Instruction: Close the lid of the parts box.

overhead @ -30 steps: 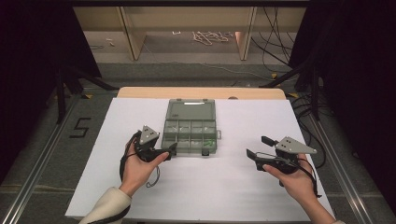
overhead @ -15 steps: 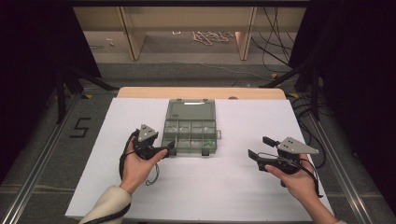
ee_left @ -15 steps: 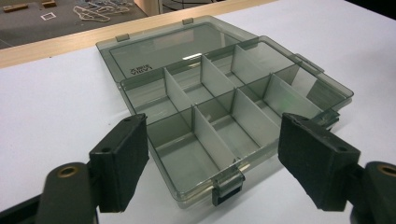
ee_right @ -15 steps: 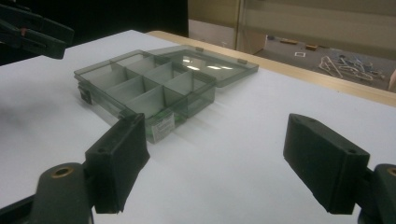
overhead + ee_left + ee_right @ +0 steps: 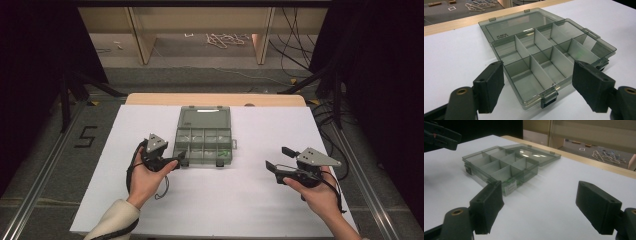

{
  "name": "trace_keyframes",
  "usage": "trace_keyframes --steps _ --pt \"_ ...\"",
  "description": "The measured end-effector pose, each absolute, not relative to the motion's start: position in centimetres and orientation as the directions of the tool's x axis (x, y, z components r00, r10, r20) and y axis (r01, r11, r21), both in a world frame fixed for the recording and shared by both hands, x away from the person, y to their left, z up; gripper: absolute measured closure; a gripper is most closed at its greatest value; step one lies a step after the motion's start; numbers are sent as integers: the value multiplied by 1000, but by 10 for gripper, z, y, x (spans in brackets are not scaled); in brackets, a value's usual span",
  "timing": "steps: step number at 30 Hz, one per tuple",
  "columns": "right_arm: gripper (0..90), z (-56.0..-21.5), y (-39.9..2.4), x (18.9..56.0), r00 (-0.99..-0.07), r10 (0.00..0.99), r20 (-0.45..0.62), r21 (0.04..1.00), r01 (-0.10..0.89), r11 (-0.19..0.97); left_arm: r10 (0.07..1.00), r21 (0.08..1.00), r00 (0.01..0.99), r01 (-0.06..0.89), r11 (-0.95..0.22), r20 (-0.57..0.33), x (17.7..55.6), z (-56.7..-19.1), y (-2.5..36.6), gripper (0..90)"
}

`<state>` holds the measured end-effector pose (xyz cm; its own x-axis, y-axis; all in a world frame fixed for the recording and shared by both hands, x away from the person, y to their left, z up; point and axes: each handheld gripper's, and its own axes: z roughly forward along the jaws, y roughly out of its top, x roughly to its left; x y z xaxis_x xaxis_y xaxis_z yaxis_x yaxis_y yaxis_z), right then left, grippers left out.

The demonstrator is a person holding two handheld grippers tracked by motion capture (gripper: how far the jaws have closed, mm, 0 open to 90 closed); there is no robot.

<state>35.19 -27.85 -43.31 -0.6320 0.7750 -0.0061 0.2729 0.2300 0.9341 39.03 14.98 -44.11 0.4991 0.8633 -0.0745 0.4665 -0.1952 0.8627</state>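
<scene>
The box [image 5: 204,137] is lying open mid-table, its near-left corner being framed by the open, empty left gripper [image 5: 537,87], apparently for steadying, while the right gripper [image 5: 274,172] is held open near the right edge.

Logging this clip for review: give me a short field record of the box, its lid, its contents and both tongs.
box: clear grey compartment box on the white table cover
lid: open, lying flat behind the box
compartments: eight, look empty
latches: two on the near edge, one between the left jaws
left tongs: open, at the box's near left corner
right tongs: open, apart from the box, pointing towards it
</scene>
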Motion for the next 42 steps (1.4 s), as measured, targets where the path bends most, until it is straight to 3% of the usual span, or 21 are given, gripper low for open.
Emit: trace_keyframes --steps 18,26,33,42 --pt "222 -433 -278 353 -630 777 -6 941 258 217 871 817 487 529 -229 -71 419 -431 157 272" --pt "222 -432 -278 351 -630 777 11 932 289 220 882 796 463 566 -217 -89 457 -427 154 296" --pt "222 -433 -278 351 -632 774 23 935 287 206 893 755 447 603 -258 -52 497 -429 142 345" --pt "222 -434 -282 353 -626 779 21 934 291 209 928 690 360 695 -202 -91 554 -440 140 475"
